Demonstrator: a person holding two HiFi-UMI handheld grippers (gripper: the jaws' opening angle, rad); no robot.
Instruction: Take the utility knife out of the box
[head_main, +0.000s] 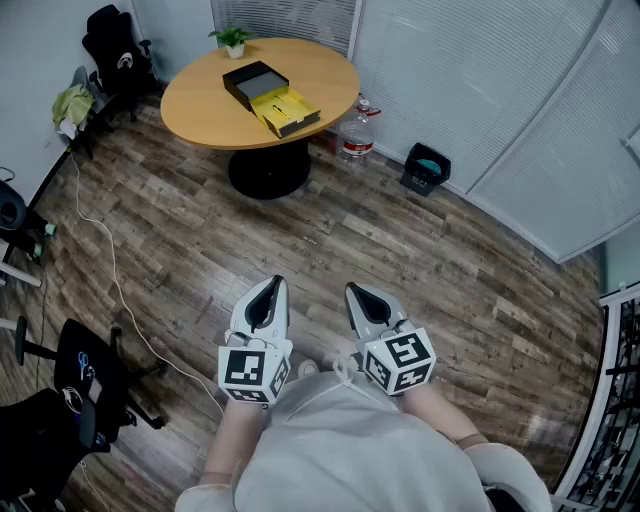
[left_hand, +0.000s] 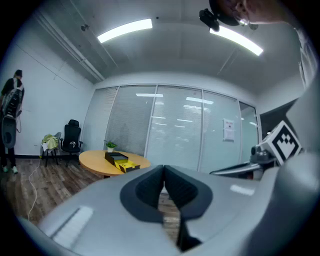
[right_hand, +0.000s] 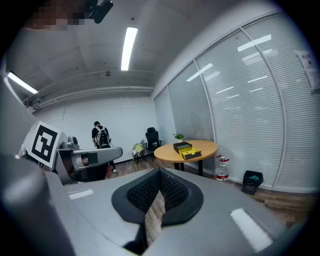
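Far ahead on the round, light wooden table, well apart from both tools, lies the open box: a flat black case with a bright yellow tray. Its long axis runs from upper left to lower right in the head view, and the utility knife itself is too small to make out. Low over the plank floor, the smooth grey left gripper and right gripper point toward the table, jaws closed tip to tip, gripping nothing.
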